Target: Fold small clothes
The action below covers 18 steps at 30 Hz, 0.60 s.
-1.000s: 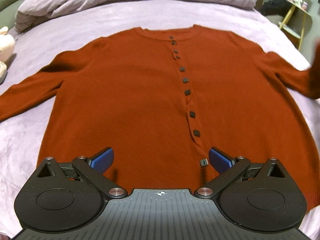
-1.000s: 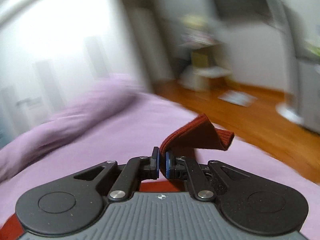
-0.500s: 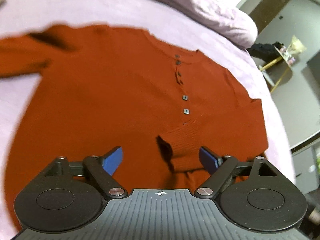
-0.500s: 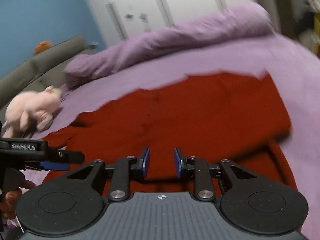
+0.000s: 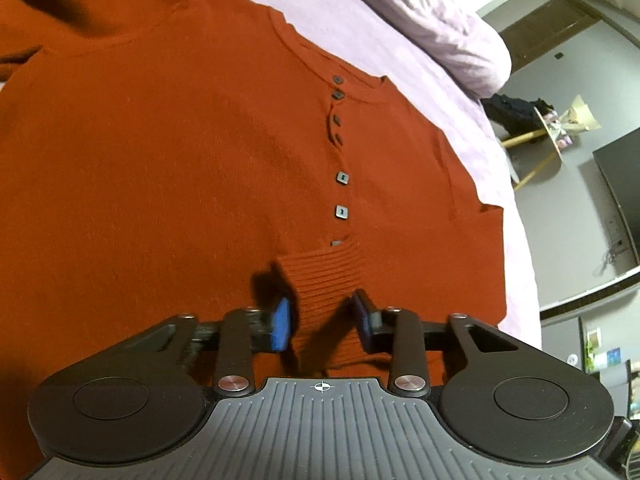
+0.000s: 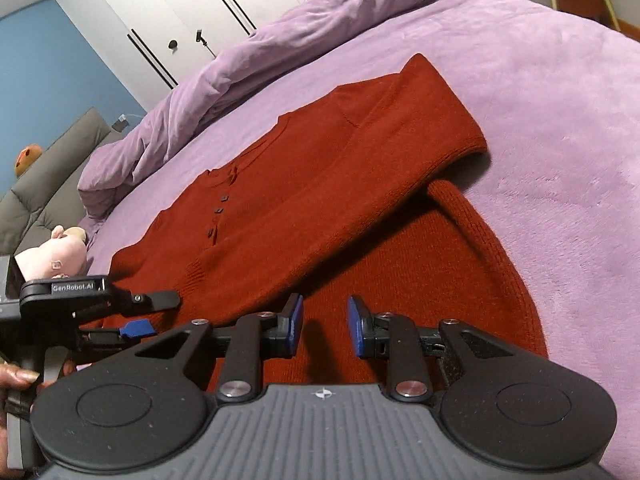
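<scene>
Since the earlier frame the right sleeve has been carried over and laid across the front of the rust-red cardigan point(image 6: 304, 216), its ribbed cuff point(image 5: 326, 276) now lying on the button placket. The right tool point(image 6: 323, 322), which had the cuff pinched between its pads, has let go. The left tool point(image 5: 322, 322) has come in close over the cuff.

The left tool's jaws have just been closing from wide open; the cuff sits between the blue pads point(image 5: 281, 322), which stand apart from it on both sides, so nothing is gripped. The right tool's jaws stand a little apart with nothing between them, hovering over the near hem area.

The cardigan lies flat on the purple bed cover point(image 6: 560, 120), neckline toward the far side, with 6 dark square buttons point(image 5: 342, 177) showing above the cuff. The left sleeve point(image 5: 24, 20) is at the far left of the left view.

In the right view the left tool's body carries a label reading "GenRobot.AI" point(image 6: 73, 287), and a person's hand point(image 6: 16, 380) grips its handle. A pink plush toy point(image 6: 60, 254) lies at the bed's left edge, and a rumpled purple duvet point(image 6: 280, 56) along the far side.
</scene>
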Each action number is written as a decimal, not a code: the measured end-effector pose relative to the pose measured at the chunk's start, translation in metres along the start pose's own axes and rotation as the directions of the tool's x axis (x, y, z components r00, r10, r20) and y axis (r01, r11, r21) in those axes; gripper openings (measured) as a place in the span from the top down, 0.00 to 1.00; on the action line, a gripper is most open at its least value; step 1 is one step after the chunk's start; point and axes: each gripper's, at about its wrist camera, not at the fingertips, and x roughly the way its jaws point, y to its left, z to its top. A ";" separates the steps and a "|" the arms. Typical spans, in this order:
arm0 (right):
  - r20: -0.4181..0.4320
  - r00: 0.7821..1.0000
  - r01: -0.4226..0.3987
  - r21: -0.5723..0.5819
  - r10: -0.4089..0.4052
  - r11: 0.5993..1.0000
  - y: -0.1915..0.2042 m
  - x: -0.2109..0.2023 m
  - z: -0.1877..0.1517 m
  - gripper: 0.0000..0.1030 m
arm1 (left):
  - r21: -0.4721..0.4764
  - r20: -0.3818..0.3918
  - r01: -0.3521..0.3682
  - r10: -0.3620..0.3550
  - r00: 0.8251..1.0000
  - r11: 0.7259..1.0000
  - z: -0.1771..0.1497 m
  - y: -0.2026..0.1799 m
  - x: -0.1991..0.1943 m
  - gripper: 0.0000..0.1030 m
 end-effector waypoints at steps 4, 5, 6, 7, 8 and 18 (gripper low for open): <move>0.004 1.000 0.003 -0.011 -0.003 1.000 0.001 0.002 -0.001 0.77 | 0.003 -0.017 0.011 -0.011 1.000 1.000 -0.002 -0.003 0.003 0.93; 0.005 1.000 0.005 -0.014 -0.005 1.000 0.001 0.001 -0.001 0.78 | 0.024 -0.012 0.004 -0.003 1.000 1.000 -0.002 -0.006 0.003 0.94; 0.005 1.000 0.007 -0.018 -0.007 1.000 0.001 0.001 -0.002 0.78 | 0.038 -0.007 0.002 -0.002 1.000 0.999 -0.001 -0.008 0.001 0.94; 0.005 1.000 0.007 -0.021 -0.007 1.000 0.001 0.000 -0.001 0.78 | 0.054 -0.002 -0.001 0.001 1.000 0.999 0.003 -0.010 -0.002 0.94; 0.005 1.000 0.008 -0.024 -0.008 1.000 0.001 0.000 -0.001 0.78 | 0.072 0.009 -0.009 0.009 1.000 0.997 0.006 -0.013 -0.005 0.94; 0.041 0.985 0.173 -0.183 -0.168 0.968 0.011 0.002 0.004 0.85 | 0.307 0.456 -0.558 0.396 0.797 0.771 0.075 -0.036 -0.068 0.95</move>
